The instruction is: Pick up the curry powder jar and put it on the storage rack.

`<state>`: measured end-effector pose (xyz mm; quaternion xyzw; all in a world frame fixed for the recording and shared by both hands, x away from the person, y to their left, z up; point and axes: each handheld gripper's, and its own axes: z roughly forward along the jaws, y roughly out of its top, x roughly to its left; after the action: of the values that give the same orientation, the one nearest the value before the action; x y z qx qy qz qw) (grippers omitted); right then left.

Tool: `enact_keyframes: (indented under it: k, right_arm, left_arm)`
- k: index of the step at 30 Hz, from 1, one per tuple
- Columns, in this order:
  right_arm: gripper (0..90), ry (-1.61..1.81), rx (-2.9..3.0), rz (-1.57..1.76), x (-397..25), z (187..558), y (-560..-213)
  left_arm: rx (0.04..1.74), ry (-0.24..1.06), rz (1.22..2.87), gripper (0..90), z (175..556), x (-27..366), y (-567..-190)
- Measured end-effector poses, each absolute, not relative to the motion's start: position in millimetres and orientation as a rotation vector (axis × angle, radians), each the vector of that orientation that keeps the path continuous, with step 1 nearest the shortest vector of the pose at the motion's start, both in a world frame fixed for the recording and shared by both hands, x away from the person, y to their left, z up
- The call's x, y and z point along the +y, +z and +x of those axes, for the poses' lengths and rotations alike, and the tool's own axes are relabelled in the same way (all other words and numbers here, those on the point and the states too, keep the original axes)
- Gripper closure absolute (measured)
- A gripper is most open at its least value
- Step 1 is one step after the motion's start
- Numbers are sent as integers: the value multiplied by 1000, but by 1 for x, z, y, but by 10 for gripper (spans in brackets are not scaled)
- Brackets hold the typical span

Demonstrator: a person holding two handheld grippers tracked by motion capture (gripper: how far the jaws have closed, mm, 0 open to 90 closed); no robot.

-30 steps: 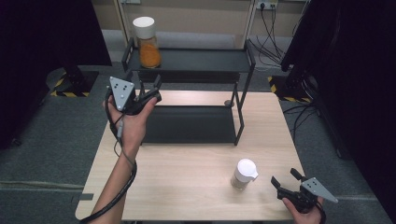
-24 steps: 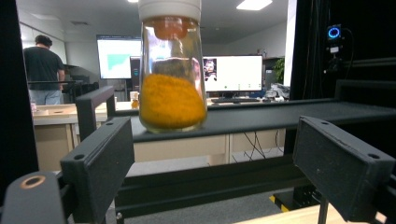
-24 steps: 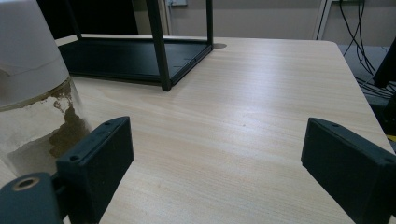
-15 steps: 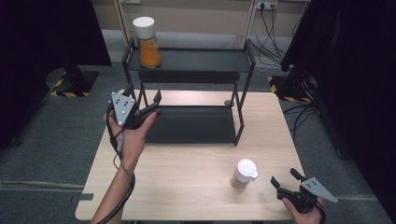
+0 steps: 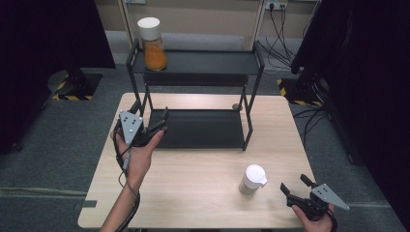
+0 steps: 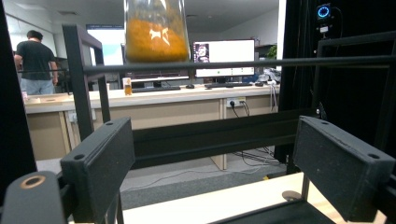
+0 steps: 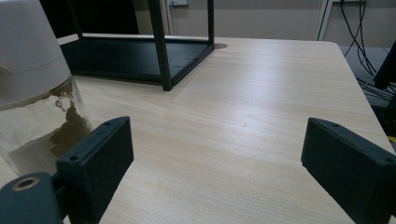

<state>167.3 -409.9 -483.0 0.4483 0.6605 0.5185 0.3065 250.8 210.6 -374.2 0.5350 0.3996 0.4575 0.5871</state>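
High view: the left tool [image 5: 157, 126] is held above the left part of the desk [image 5: 193, 193], at the front left corner of the black rack [image 5: 196, 96]; the left hand [image 5: 138, 152] grips it from below with the forearm rising from the bottom edge, and its jaws stand apart, pointing right and slightly away toward the rack's lower shelf, with nothing between them. A jar of orange powder [image 5: 153, 43] with a white lid stands upright at the left end of the rack's top shelf, well apart from the tool. The right tool [image 5: 296, 186] rests low at the desk's near right corner, the right hand [image 5: 316, 215] at the bottom edge; its jaws are spread and empty, pointing left toward a white-capped jar [image 5: 253, 180] that stands upright just beside them, not touching. Left gripper view: the left tool [image 6: 210, 177], released, looks through the rack's bars [image 6: 233, 63], the orange jar [image 6: 155, 30] standing high above on the top shelf. Right gripper view: the right tool [image 7: 217, 168] is released over bare desk [image 7: 243, 116], the white-capped jar [image 7: 35, 93] close by the left jaw, outside the gap.
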Motion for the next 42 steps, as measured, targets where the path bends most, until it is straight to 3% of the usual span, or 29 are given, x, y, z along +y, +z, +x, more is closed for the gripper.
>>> enact_keyframes:
  k: [42]
  right_arm:
    - [97, 1365, 1754, 1176, -409, 167, -483]
  left_arm:
    - [972, 952, 1320, 113, 201, 216, -465]
